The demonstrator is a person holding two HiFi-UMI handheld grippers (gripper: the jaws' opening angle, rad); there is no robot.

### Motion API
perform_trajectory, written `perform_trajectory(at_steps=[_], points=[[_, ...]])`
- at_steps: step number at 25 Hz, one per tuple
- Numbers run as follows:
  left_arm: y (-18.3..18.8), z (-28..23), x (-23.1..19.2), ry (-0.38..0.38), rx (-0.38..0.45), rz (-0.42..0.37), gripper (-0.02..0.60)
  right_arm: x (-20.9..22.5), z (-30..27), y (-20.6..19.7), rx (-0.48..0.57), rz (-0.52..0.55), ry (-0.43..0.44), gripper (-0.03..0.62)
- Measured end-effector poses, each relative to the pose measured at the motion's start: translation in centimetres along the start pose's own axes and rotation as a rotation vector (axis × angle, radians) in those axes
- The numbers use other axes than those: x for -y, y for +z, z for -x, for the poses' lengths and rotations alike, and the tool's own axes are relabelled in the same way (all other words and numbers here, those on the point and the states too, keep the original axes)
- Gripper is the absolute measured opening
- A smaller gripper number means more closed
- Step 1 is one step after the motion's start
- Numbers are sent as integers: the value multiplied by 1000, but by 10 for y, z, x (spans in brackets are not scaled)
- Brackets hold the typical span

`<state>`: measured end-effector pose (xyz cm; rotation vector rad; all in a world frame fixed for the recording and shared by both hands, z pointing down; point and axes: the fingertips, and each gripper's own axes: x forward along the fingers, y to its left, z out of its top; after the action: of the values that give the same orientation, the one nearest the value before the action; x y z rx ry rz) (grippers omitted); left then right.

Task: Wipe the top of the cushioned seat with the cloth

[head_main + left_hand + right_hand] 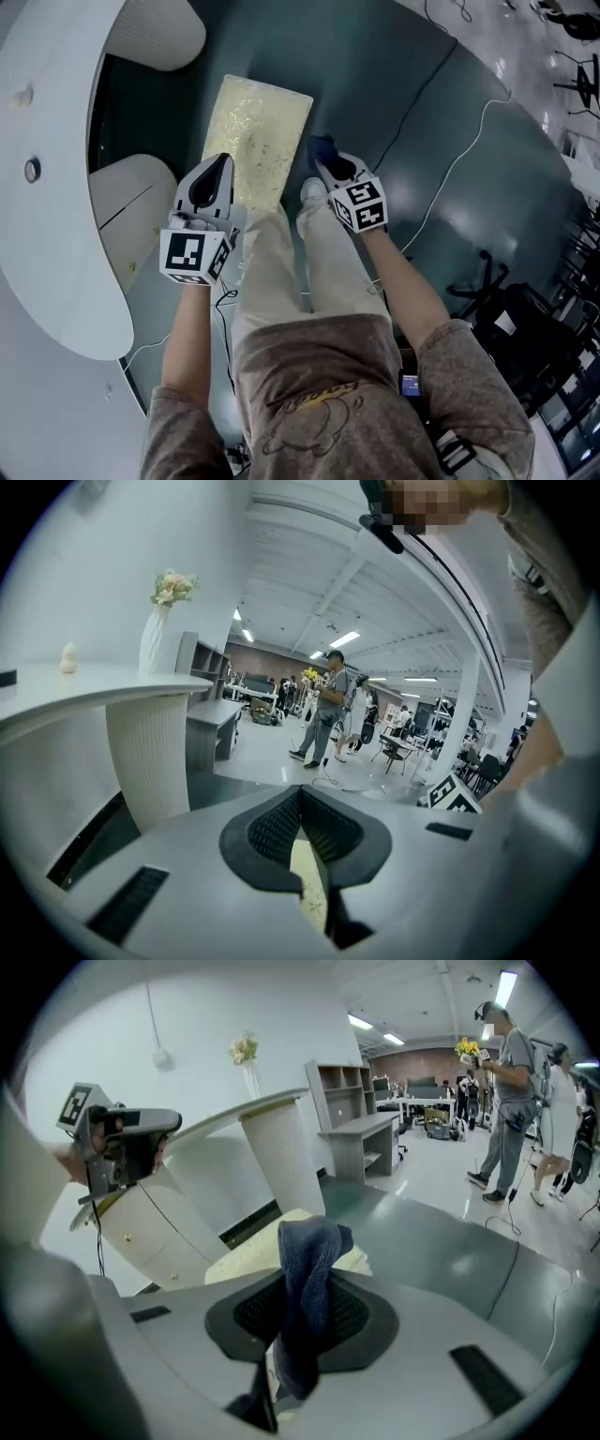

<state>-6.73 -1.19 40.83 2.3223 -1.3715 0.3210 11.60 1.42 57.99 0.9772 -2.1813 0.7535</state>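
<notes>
The cushioned seat (256, 138) is a pale yellow rectangle on the dark floor ahead of the person's legs. My left gripper (216, 169) hovers over its near left corner with the jaws pressed together and nothing between them; a sliver of seat (309, 878) shows below them. My right gripper (323, 161) is just off the seat's near right corner, shut on a dark blue cloth (307, 1279) that sticks up out of the jaws. Behind that cloth lies the seat (251, 1252).
A curved white counter (47, 244) and white ribbed stools (159, 33) stand to the left. White cables (450, 169) run across the floor at right, near dark chairs (511, 319). A person (323, 705) stands farther off in the hall.
</notes>
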Motion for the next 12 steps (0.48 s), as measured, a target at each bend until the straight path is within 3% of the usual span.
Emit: perform_trajectory(at_steps=[7,12], points=[[104,23,14,-29,56,-69,17,-8,80,147,226,10,23,86],[179,52,27,-31,124,-64,17,-32,146,240,379,52,51,86]])
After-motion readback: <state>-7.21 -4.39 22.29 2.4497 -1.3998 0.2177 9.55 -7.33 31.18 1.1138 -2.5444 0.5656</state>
